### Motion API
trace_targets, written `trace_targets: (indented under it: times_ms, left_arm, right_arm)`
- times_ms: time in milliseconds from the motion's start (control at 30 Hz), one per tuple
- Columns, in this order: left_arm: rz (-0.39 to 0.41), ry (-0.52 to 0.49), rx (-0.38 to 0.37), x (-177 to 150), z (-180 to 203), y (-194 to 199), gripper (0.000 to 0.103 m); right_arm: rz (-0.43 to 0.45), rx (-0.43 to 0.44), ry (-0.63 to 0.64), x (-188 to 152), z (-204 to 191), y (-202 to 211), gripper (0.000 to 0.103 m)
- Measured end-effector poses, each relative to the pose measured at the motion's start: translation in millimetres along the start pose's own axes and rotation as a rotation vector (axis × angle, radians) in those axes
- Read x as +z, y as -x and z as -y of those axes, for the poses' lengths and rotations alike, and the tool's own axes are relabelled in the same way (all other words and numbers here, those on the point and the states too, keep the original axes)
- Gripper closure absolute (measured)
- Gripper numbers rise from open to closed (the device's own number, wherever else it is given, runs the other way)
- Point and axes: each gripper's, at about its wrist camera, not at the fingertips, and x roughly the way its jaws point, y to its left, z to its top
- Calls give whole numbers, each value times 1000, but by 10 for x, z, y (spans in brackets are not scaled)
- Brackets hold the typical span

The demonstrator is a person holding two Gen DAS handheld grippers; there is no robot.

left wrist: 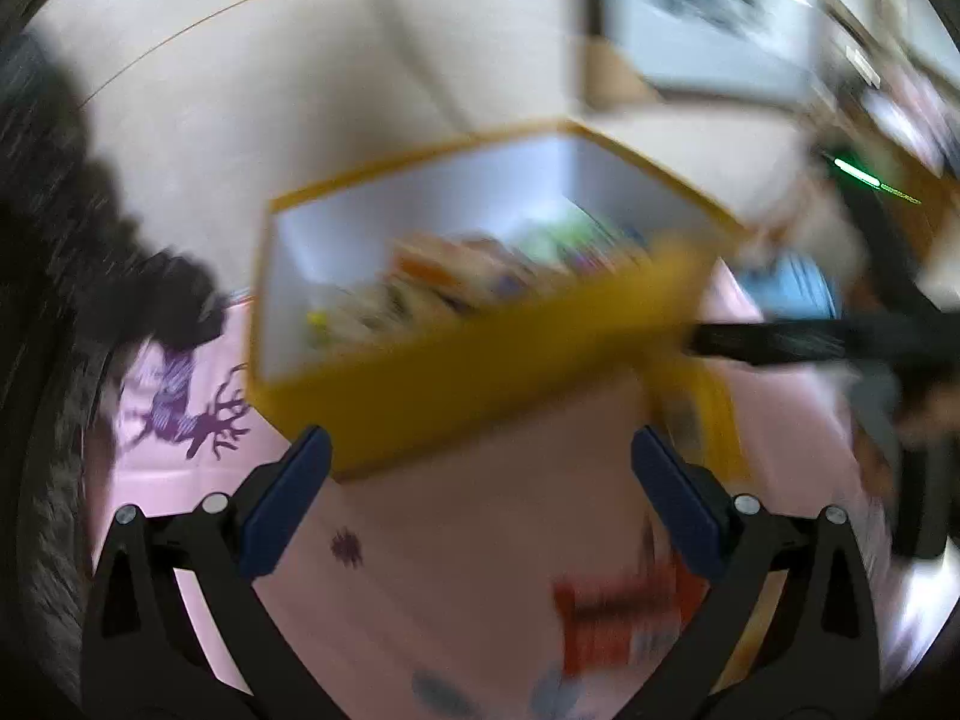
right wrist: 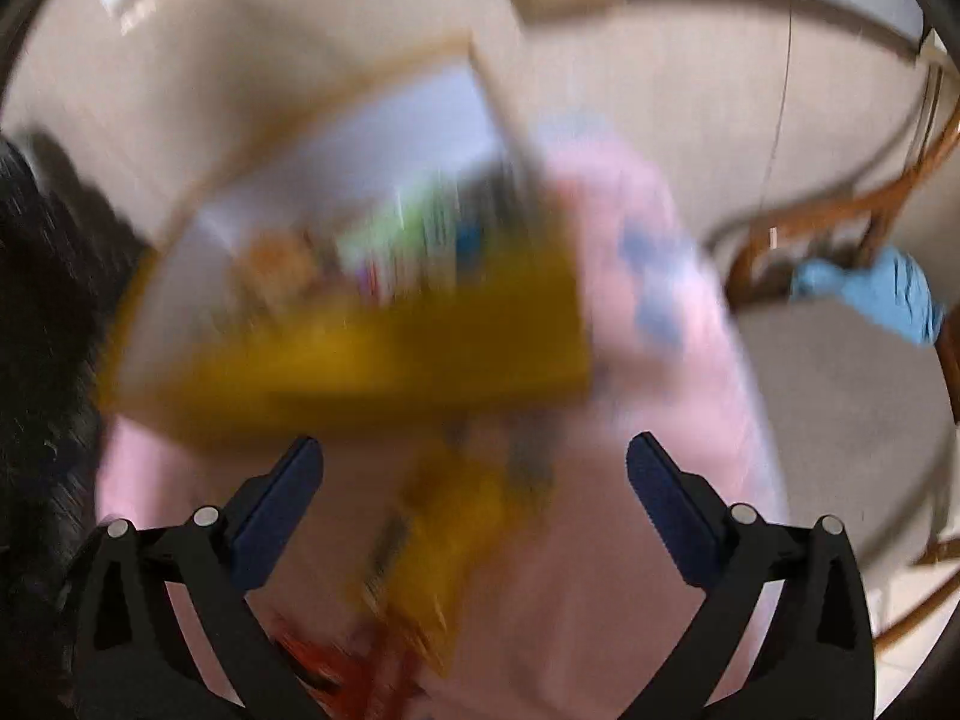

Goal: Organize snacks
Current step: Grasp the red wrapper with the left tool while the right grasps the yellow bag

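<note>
Snacks are lying partly sorted: several packets [left wrist: 456, 282] are already sitting inside the yellow box [left wrist: 480, 372], which is standing ahead of both claws on the pink cloth [left wrist: 468, 540] covering the surface. Blur is smearing both views, so the packets in the box are showing only as orange, green and purple patches, and their number is impossible to tell.

The left claw [left wrist: 480, 468] is hanging wide, with nothing between its blue pads [left wrist: 288, 498]; the box's near wall is sitting just beyond its tips. Below and to the right of this claw, a red-and-white packet [left wrist: 618, 618] is lying loose on the cloth, and a yellow packet [left wrist: 696, 414] is lying just past its right tip, beside the box.

The right claw [right wrist: 474, 468] is also standing wide and carrying nothing. Between and just under its pads, a yellow packet [right wrist: 444, 540] is lying on the cloth, with something red [right wrist: 336, 666] near the lower edge of the view. Whether the claw is touching either is unclear through the blur.

Judging by this, the task is looking partway along: the box is holding a share of the snacks, while at least two or three packets are still waiting outside it. The loose yellow one seems the likeliest next pick for the right claw.
</note>
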Motion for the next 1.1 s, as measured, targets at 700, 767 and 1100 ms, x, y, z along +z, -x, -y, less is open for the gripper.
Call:
trace_targets:
  times_ms: [700,767,1100]
  left_arm:
    - [-240,-590,-575,-830,549,-621,8]
    - [-286,-526,-496,-832,607,-637,14]
    - [-452,-71,-279,-800,483,-570,58]
  right_arm:
    - [19,-5,-48,-156,-63,-371,30]
    - [25,17,-88,-204,-29,-347,38]
    - [43,140,-96,-458,76,284,61]
